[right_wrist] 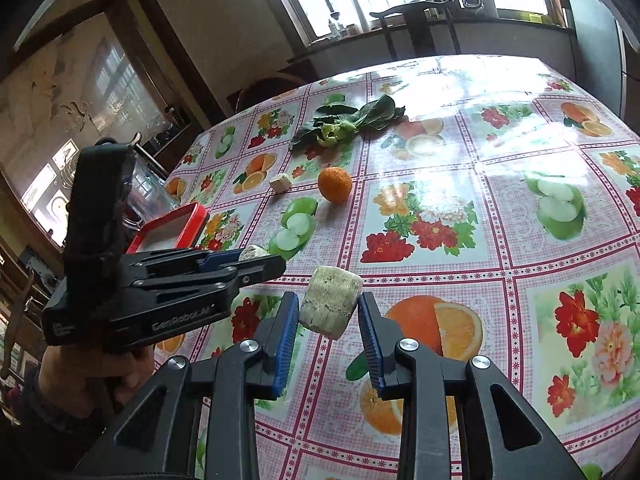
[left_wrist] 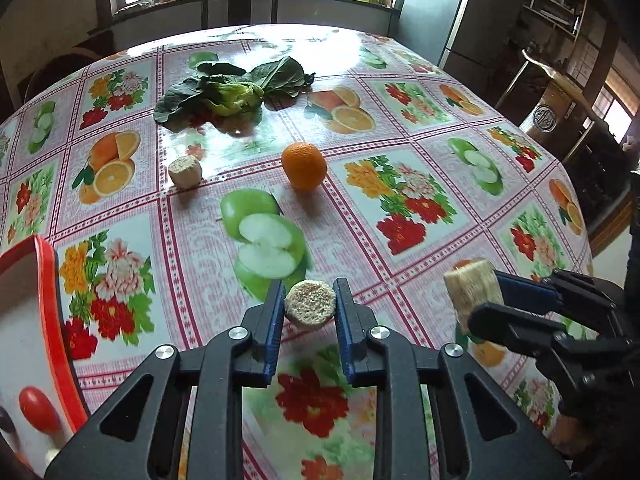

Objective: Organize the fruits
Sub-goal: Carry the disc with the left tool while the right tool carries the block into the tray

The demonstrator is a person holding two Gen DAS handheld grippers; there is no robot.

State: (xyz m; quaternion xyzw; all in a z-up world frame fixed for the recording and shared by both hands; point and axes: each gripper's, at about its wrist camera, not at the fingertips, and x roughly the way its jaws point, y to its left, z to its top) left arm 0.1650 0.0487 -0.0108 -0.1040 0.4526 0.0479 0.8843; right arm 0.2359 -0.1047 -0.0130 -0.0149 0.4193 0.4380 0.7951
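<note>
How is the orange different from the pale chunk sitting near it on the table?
The orange is round and bright orange; the pale chunk is a short, stubby cylinder, cream-coloured with a rough flat top. The orange looks bigger than the chunk. The orange sits to the right, the chunk to the left, with a gap between them. Both rest loose on the flowery tablecloth, and neither gripper touches them.

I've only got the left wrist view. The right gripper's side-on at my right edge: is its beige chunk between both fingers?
Observer: Yes; the right gripper has the beige chunk between both pad tips.
Operator: And the red tray? I see one corner.
Observer: The red tray sits near the edge of the table, beyond the left gripper.
Operator: Anything behind it?
Observer: A clear jug.
</note>
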